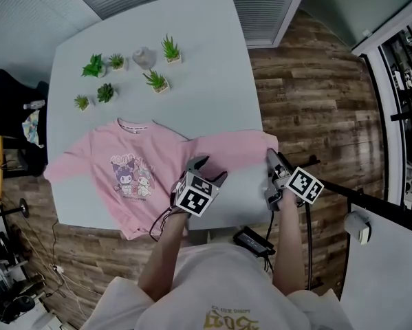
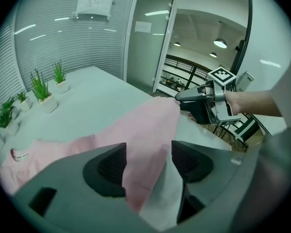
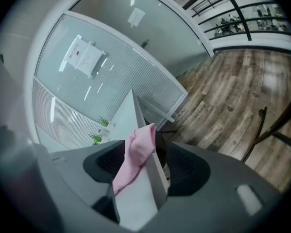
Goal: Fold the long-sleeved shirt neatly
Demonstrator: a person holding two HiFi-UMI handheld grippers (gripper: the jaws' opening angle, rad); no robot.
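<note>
Head view: the pink shirt [image 1: 133, 174] lies flat on the table [image 1: 212, 67], its sleeve [image 1: 233, 146] reaching the right edge. Left gripper [image 1: 209, 169] and right gripper [image 1: 273, 158] stand wide over this sleeve; better to pinch only cloth, then lift together.

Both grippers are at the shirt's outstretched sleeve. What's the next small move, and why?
Probably close both on the sleeve: the left gripper and right gripper stand open with pink fabric between their jaws, the right one at the cuff, so neither grips it yet for the fold.
</note>
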